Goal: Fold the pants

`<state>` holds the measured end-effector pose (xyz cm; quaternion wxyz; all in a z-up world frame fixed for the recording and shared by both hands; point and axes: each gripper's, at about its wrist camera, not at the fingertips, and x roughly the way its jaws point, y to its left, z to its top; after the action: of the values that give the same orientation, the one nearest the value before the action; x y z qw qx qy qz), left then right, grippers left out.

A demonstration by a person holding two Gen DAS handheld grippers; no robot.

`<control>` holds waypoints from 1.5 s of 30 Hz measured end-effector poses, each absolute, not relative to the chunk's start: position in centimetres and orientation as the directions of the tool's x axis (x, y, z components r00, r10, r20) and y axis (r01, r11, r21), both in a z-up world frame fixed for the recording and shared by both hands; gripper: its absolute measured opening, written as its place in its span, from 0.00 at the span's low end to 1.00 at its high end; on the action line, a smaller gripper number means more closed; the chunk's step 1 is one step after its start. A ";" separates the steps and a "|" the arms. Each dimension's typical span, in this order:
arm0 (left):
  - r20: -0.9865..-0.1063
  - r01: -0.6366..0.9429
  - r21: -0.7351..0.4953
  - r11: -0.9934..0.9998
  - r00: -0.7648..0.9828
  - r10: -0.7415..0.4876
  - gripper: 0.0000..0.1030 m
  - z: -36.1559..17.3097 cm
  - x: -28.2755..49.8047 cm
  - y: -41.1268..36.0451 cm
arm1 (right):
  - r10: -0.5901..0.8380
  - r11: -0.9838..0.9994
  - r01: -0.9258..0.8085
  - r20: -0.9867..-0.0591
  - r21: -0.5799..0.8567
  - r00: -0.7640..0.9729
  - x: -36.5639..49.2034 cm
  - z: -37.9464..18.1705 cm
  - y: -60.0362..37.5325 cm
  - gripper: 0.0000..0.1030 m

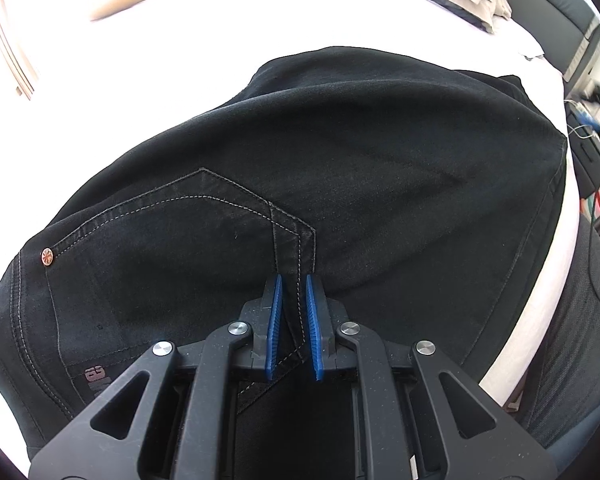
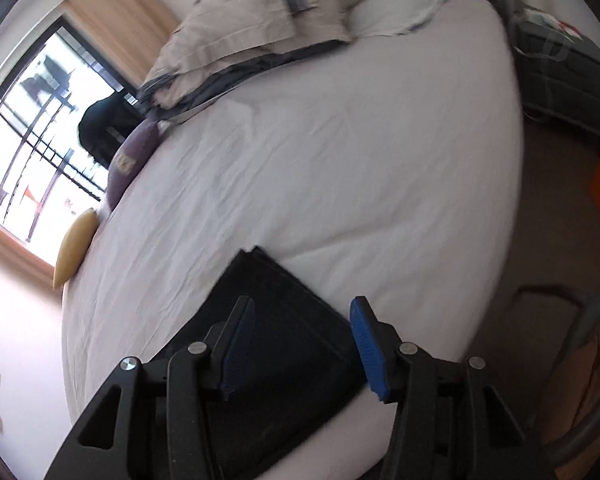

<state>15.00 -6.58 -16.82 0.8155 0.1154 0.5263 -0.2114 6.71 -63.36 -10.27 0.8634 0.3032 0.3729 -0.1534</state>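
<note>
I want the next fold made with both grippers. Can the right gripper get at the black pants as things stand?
Probably yes. The right gripper is open above the pants on the white bed, with nothing between them. The left gripper is shut on a seam.

I count one pair of black pants [image 1: 340, 168] on one bed [image 2: 340, 152]. I hold two grippers: my left gripper [image 1: 292, 328] and my right gripper [image 2: 300, 344]. Two cushions sit at the bed's edge: one purple cushion [image 2: 134, 156], one yellow cushion [image 2: 74, 246].
</note>
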 end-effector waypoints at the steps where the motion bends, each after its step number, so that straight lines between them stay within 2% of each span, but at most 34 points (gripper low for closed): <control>1: -0.906 0.467 -0.038 0.883 0.356 -0.227 0.12 -16.9 14.9 -6.3 | -0.009 0.826 0.426 -0.747 0.369 0.665 8.9 -10.0 -62.7 0.54; 4: -0.905 0.468 -0.051 0.882 0.353 -0.239 0.12 -16.7 14.8 -5.8 | 0.064 0.921 0.261 -0.774 0.289 0.629 13.3 -11.0 -62.4 0.54; 6: -0.904 0.469 -0.060 0.881 0.349 -0.247 0.12 -16.7 14.9 -5.3 | 0.087 0.937 0.221 -0.791 0.272 0.605 14.9 -12.1 -63.3 0.54; 15: -0.908 0.475 -0.069 0.877 0.333 -0.252 0.12 -16.5 15.6 -4.9 | 0.235 0.920 0.146 -0.811 0.363 0.535 17.8 -15.9 -65.9 0.54; 16: -0.909 0.474 -0.069 0.878 0.333 -0.252 0.12 -16.5 15.7 -4.9 | 0.228 0.925 0.142 -0.816 0.351 0.532 17.9 -16.0 -65.8 0.51; 17: -0.909 0.473 -0.069 0.878 0.334 -0.251 0.12 -16.5 15.8 -4.9 | 0.220 0.932 0.136 -0.822 0.336 0.526 17.9 -16.3 -65.6 0.37; 19: -0.909 0.472 -0.063 0.879 0.337 -0.246 0.12 -16.5 15.9 -5.1 | 0.188 0.945 0.138 -0.839 0.295 0.510 18.0 -16.7 -65.4 0.23; 21: -0.908 0.474 -0.055 0.879 0.342 -0.242 0.12 -16.5 15.8 -5.2 | 0.174 0.949 0.138 -0.836 0.283 0.521 18.0 -16.7 -65.3 0.20; 23: -0.908 0.473 -0.052 0.880 0.345 -0.239 0.12 -16.5 15.6 -5.4 | 0.158 0.944 0.163 -0.826 0.287 0.541 17.9 -16.4 -65.5 0.08; 28: -0.904 0.462 -0.050 0.885 0.356 -0.236 0.12 -16.5 15.2 -5.6 | 0.048 0.912 0.304 -0.808 0.276 0.588 17.4 -15.4 -66.1 0.06; 31: -0.895 0.449 -0.055 0.892 0.374 -0.244 0.12 -16.8 14.9 -5.4 | 0.018 0.843 0.441 -0.835 0.309 0.551 17.3 -17.8 -68.1 0.05; 33: -0.885 0.449 -0.056 0.892 0.390 -0.252 0.12 -17.1 14.6 -5.2 | -0.018 0.801 0.504 -0.829 0.323 0.559 17.0 -19.0 -69.2 0.00; 37: -0.878 0.436 -0.091 0.896 0.390 -0.279 0.12 -17.3 14.5 -4.6 | -0.124 0.776 0.576 -0.834 0.256 0.538 16.3 -18.0 -70.4 0.00; 38: -0.877 0.437 -0.090 0.895 0.391 -0.279 0.12 -17.3 14.4 -4.5 | -0.141 0.769 0.590 -0.834 0.247 0.533 15.8 -17.2 -70.7 0.06; 40: -0.877 0.438 -0.081 0.896 0.395 -0.273 0.12 -17.2 14.3 -4.6 | -0.175 0.775 0.586 -0.812 0.234 0.556 14.3 -14.8 -70.7 0.13; 42: -0.877 0.434 -0.076 0.898 0.400 -0.268 0.12 -17.4 14.3 -4.7 | -0.106 0.807 0.504 -0.763 0.309 0.638 12.3 -12.1 -69.5 0.21; 44: -0.875 0.432 -0.075 0.899 0.403 -0.267 0.12 -17.4 14.3 -4.6 | 0.038 0.832 0.369 -0.706 0.415 0.707 10.2 -10.3 -67.2 0.33; 45: -0.875 0.431 -0.075 0.899 0.405 -0.267 0.12 -17.5 14.2 -4.8 | 0.127 0.843 0.284 -0.682 0.457 0.720 9.4 -9.9 -65.5 0.33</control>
<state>14.16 -4.76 -17.52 0.8341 0.0813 0.5039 -0.2093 9.39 -65.48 -9.91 0.8852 0.2767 0.3713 -0.0444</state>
